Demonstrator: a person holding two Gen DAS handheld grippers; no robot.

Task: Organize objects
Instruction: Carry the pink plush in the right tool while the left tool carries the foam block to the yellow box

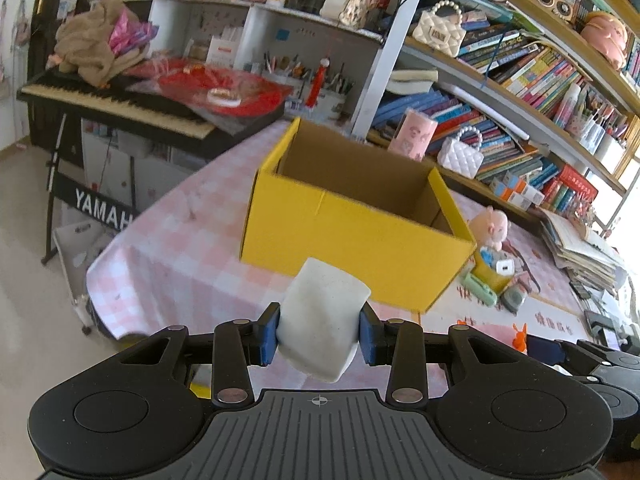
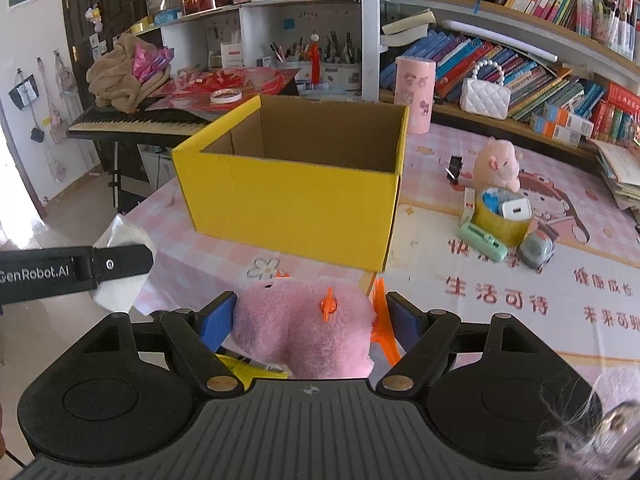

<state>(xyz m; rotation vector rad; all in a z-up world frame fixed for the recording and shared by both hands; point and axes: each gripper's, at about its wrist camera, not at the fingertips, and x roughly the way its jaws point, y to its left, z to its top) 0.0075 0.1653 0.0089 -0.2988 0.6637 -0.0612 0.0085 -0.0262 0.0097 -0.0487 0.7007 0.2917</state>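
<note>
Left wrist view: left gripper clamps a white foam block between its blue pads, block sticking up and forward past the fingertips, held above the pink checked tablecloth. Just ahead sits the yellow box, open top, brown inside, nothing visible in it. Right of the box: pink plush, yellow cup with a white charger, green case beside it. Keyboard at far left, bookshelves behind the table. Right gripper's black body pokes in at lower right. Right wrist view: right gripper with jaws fairly wide, pressed on a pink fuzzy toy with orange plastic parts; left pad touches the fur, right pad sits against an orange piece, so it holds the toy. Toy low over the cloth, near the box front wall. Left gripper's finger enters from the left edge with the white block behind it. Right of box: plush, cup, green case, grey toy car. Pink cylinder and white bag stand behind the box.
</note>
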